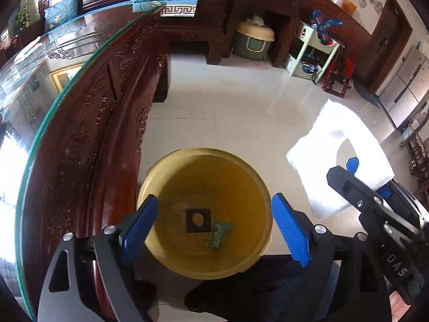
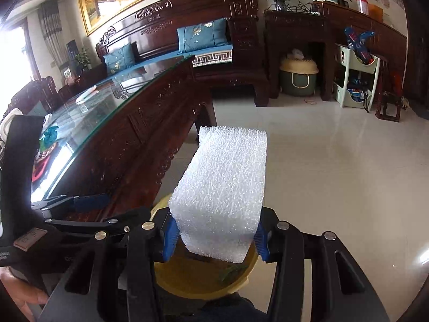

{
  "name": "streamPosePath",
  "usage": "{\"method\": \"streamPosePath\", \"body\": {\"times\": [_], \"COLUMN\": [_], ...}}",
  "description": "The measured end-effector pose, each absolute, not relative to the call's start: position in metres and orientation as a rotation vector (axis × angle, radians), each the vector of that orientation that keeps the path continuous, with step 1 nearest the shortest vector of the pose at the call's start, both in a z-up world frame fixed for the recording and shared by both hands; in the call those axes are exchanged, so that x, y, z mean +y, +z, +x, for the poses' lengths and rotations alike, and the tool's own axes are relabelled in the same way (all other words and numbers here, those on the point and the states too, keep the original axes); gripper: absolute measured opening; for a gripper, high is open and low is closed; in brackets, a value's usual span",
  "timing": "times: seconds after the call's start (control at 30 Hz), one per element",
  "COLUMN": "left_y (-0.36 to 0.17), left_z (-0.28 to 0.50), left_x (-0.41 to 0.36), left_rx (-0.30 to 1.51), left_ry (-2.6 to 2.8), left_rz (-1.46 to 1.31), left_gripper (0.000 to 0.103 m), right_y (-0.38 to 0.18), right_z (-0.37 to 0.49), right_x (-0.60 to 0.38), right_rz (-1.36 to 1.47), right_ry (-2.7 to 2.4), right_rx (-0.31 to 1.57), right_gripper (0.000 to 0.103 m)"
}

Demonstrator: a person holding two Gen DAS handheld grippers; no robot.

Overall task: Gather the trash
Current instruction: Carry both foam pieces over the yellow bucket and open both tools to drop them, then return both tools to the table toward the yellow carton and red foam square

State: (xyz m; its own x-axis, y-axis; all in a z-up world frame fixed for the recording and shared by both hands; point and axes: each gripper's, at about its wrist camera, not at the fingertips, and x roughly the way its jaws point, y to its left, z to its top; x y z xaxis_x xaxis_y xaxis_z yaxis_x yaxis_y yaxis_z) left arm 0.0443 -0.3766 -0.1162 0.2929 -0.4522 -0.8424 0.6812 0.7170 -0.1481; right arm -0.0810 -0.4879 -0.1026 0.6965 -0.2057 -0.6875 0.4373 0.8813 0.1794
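Hovering over bin (image 2: 203,281) — foam block (image 2: 222,196) clamped

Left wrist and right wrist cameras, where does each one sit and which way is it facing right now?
Left wrist: on the open left tool, facing down into the yellow bin beside the glass-topped table; the right tool shows at right.
Right wrist: on the right tool, facing across the room at the sofa, gripping the white foam block; the left tool shows at left.
Shared: bin, foam block, table, sofa.
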Motion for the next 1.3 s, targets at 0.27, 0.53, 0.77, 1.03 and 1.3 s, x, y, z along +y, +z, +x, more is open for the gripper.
{"method": "streamPosePath", "body": {"times": [0.27, 0.53, 0.77, 1.03, 1.3], "left_y": [-0.102, -0.077, -0.067, -0.037, -0.018], "left_z": [0.047, 0.058, 0.067, 0.058, 0.046], "left_x": [-0.362, -0.334, -0.315, -0.257, -0.144], "left_rx": [0.883, 0.781, 0.804, 0.746, 0.68], "left_ry": [-0.638, -0.528, -0.553, -0.54, -0.364], "left_rz": [0.333, 0.281, 0.228, 0.146, 0.046], "left_gripper": [0.095, 0.097, 0.097, 0.097, 0.099], "right_y": [-0.111, -0.12, -0.103, -0.063, -0.035], "right_z": [-0.063, -0.031, -0.039, -0.044, -0.032], "right_x": [-0.472, -0.463, -0.453, -0.397, -0.323], "right_rz": [0.312, 0.258, 0.273, 0.137, 0.007], "right_ry": [-0.308, -0.314, -0.314, -0.244, -0.161], "right_rx": [0.762, 0.851, 0.784, 0.629, 0.515], "right_gripper": [0.045, 0.08, 0.08, 0.088, 0.095]}}
